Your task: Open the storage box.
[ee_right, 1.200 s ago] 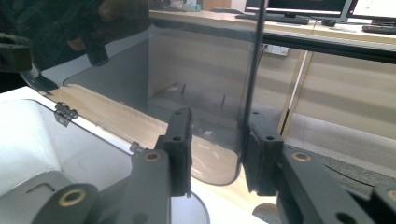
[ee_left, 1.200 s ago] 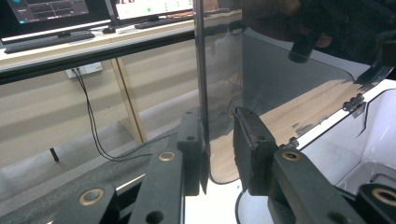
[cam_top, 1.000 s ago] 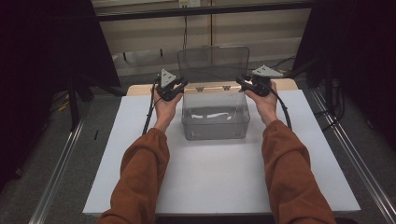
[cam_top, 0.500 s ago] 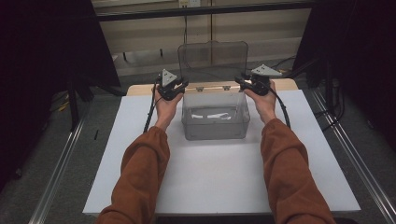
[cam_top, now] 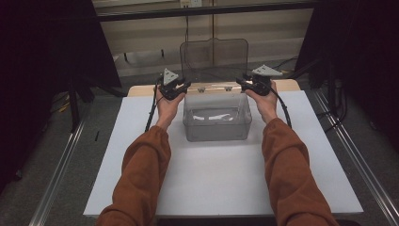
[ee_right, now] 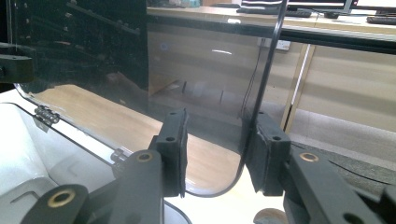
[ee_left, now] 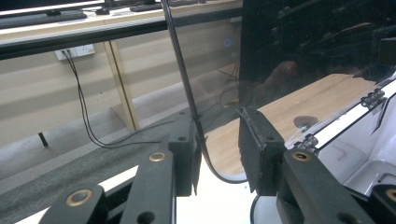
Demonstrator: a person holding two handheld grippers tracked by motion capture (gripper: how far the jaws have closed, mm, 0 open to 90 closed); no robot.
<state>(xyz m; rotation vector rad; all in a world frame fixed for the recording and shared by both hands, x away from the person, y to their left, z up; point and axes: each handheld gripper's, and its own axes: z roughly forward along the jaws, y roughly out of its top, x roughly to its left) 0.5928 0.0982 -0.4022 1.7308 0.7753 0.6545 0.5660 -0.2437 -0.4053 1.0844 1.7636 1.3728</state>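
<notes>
White table [cam_top: 221,183], clear box [cam_top: 217,123] sitting at its far middle, lid [cam_top: 214,59] standing upright on its hinges. Left gripper [ee_left: 217,156] spread around the lid's left edge, right gripper [ee_right: 215,154] spread around its right edge, neither pinching.

White tabletop [cam_top: 221,174] on wooden table [cam_top: 141,90], wood edge showing at far side; grey carpet floor [cam_top: 51,155] around; metal rails [cam_top: 59,174] along both table sides; black curtains [cam_top: 42,52] left and right; beige wall panels [cam_top: 150,42] behind; wall socket [ee_left: 74,52] with black cables [ee_left: 84,112] hanging; dim light.
</notes>
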